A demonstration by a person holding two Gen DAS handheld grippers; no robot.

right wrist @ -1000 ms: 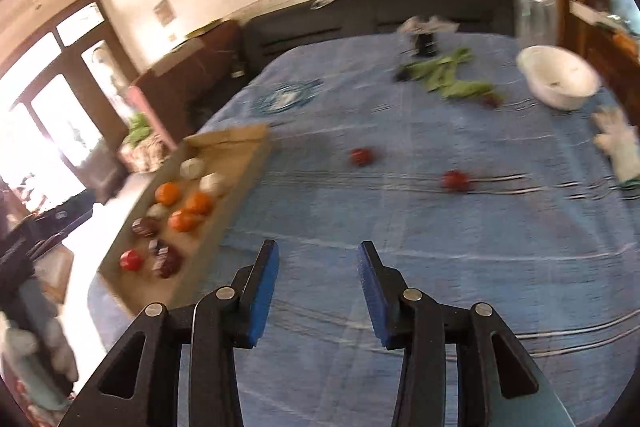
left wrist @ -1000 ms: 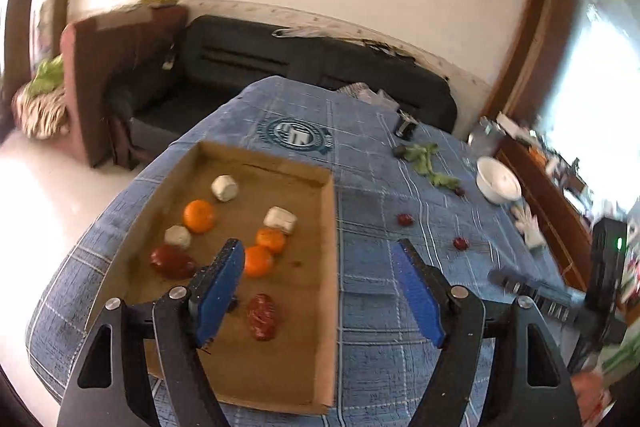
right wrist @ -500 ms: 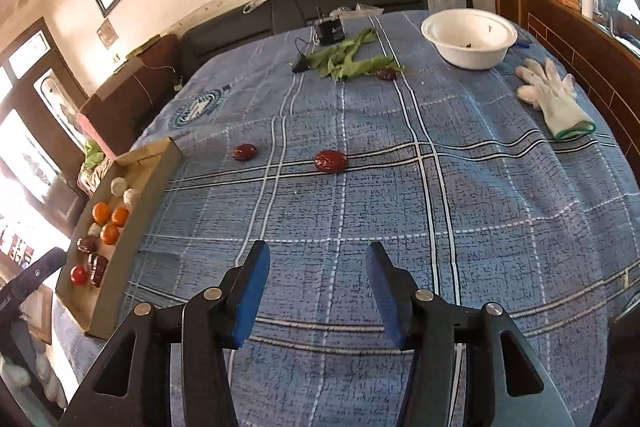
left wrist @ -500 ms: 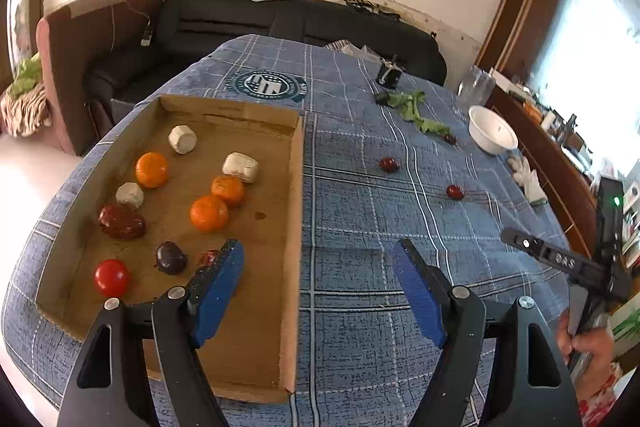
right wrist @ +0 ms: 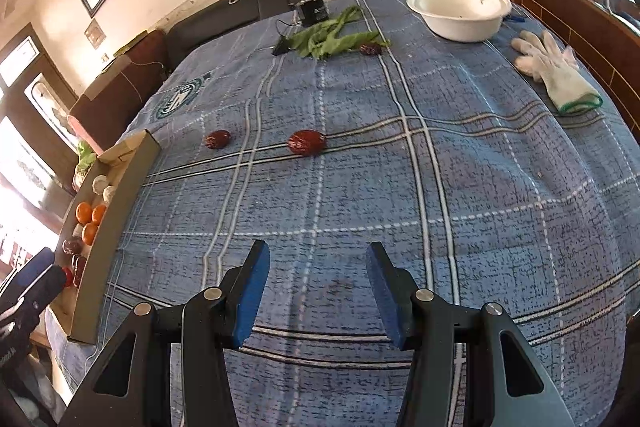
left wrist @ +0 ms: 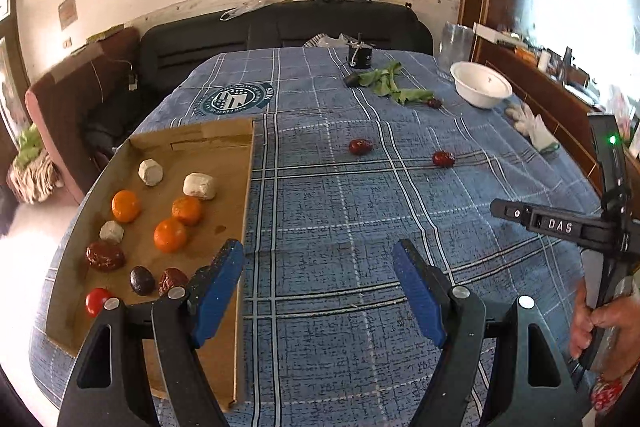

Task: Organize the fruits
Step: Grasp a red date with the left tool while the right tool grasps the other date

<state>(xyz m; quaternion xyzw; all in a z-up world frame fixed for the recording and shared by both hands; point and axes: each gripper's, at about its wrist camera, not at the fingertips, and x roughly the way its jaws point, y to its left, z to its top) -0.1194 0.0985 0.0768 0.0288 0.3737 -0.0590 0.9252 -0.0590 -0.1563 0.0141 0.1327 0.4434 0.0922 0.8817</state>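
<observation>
A cardboard tray point(left wrist: 246, 187) at the left holds oranges point(left wrist: 170, 235), dark red dates point(left wrist: 105, 255), white lumps point(left wrist: 199, 185) and a small red fruit point(left wrist: 97, 301). Three loose red dates lie on the blue checked cloth: two mid-table point(right wrist: 306, 142) point(right wrist: 218, 139) and one by the green leaves point(right wrist: 370, 49). My left gripper point(left wrist: 318, 247) is open and empty, with one finger over the tray's right rim. My right gripper point(right wrist: 317, 253) is also open and empty above bare cloth, and the two mid-table dates are well ahead of it.
A white bowl point(right wrist: 460, 11), a white glove point(right wrist: 556, 71), green leaves point(right wrist: 332, 37) and a small black device point(right wrist: 312, 9) sit at the far end. A dark sofa point(left wrist: 280, 27) stands behind the table. A hand point(left wrist: 596, 323) holds the right gripper's handle.
The left gripper swung right, from over the tray's fruit to its right rim and the cloth. The right gripper's jaws widened a little and it came lower, nearer the loose dates.
</observation>
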